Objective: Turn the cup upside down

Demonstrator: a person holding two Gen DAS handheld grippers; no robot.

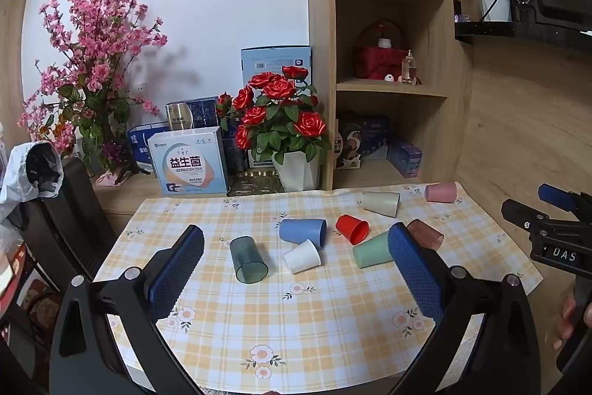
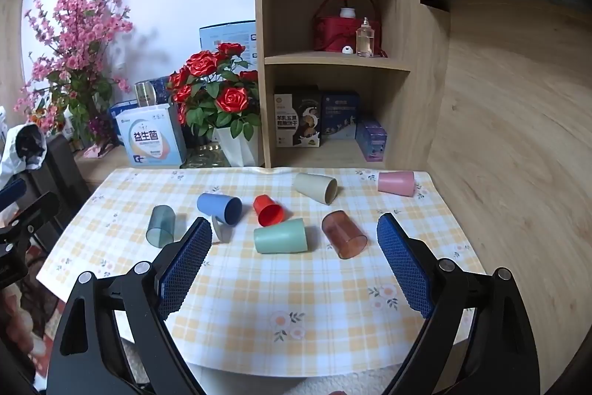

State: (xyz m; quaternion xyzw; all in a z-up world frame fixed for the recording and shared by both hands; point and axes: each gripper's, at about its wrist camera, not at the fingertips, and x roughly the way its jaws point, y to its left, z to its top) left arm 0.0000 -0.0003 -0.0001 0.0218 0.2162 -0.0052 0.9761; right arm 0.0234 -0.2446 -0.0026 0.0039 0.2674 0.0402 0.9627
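Observation:
Several cups lie on their sides on the checked tablecloth [image 1: 296,321]: a clear teal cup [image 1: 248,260], a blue cup [image 1: 303,231], a white cup [image 1: 302,257], a red cup [image 1: 351,228], a green cup [image 1: 372,250], a clear brown cup [image 1: 425,234] and a beige cup [image 1: 382,203]. A pink cup [image 1: 441,191] stands mouth down at the far right. My left gripper [image 1: 296,247] is open and empty, above the near table. My right gripper [image 2: 292,239] is open and empty, hovering before the green cup [image 2: 280,236] and brown cup [image 2: 343,235].
A white pot of red roses [image 1: 281,121], boxes [image 1: 192,161] and a pink blossom plant [image 1: 92,62] stand behind the table. A wooden shelf unit [image 1: 388,62] rises at the back right. The right gripper's body [image 1: 555,236] shows at the left wrist view's right edge.

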